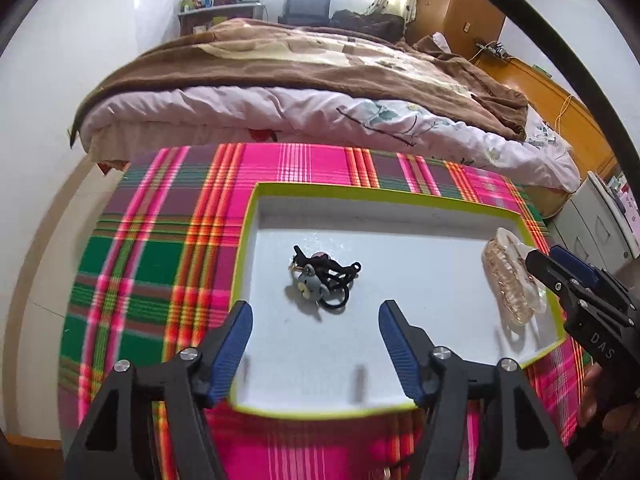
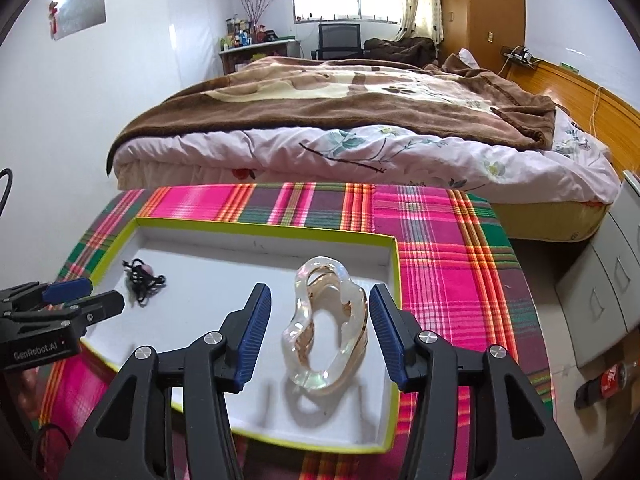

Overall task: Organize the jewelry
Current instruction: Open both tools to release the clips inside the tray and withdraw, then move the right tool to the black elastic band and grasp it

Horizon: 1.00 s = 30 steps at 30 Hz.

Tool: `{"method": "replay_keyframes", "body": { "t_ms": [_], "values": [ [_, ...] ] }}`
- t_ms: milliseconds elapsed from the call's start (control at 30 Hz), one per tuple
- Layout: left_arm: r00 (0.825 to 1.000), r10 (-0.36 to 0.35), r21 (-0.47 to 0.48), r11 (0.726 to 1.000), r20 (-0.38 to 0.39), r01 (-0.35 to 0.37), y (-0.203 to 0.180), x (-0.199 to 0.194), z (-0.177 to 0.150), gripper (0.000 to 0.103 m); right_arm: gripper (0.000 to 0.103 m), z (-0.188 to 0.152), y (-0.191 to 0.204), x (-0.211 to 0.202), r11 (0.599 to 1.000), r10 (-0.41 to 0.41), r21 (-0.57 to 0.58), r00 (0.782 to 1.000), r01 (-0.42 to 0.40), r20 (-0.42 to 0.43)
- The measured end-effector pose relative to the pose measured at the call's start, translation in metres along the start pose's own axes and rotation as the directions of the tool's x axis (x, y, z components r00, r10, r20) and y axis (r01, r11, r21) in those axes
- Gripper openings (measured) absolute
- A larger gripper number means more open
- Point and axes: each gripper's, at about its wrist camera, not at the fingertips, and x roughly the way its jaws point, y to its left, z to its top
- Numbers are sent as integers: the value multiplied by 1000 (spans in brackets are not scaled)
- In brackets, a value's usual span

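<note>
A shallow white tray with a lime-green rim [image 1: 256, 200] [image 2: 256, 227] lies on a plaid-covered table. In it lie black hair ties with a grey bear charm [image 1: 318, 282] [image 2: 143, 276] and a clear, amber-streaked hair claw [image 1: 510, 280] [image 2: 326, 322]. My left gripper [image 1: 316, 312] is open just in front of the hair ties, above the tray floor. My right gripper [image 2: 320, 296] is open, with its blue pads [image 2: 256, 332] on either side of the claw and apart from it. The right gripper also shows in the left wrist view [image 1: 560, 268].
The pink, green and red plaid cloth [image 1: 160, 240] [image 2: 448, 272] covers the table around the tray. A bed with a brown blanket [image 1: 300, 64] stands just beyond it. Grey drawers [image 2: 600, 292] and a cola bottle [image 2: 608, 384] on the floor are at the right.
</note>
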Motion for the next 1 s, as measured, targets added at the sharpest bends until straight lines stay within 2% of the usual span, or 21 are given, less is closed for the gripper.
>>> {"method": "replay_keyframes", "body": {
  "t_ms": [333,500,800,1000],
  "values": [
    [998,25,11,1000,59,-26,-3,-56,-32,66,56,-18,7,-55,998,53,36,996,-56,71],
    [991,69,27,997,114,-72,-6,-85,-57,66,56,-38,12,-82,996,71,47,992,-76,104],
    [990,44,-21,999,135,-41,4,-117,-99,66,56,-83,14,-119,994,98,37,989,-103,107],
    [993,-37,-76,996,114,46,20,-124,-131,66,56,-116,10,-137,993,115,15,990,-117,86]
  ]
}}
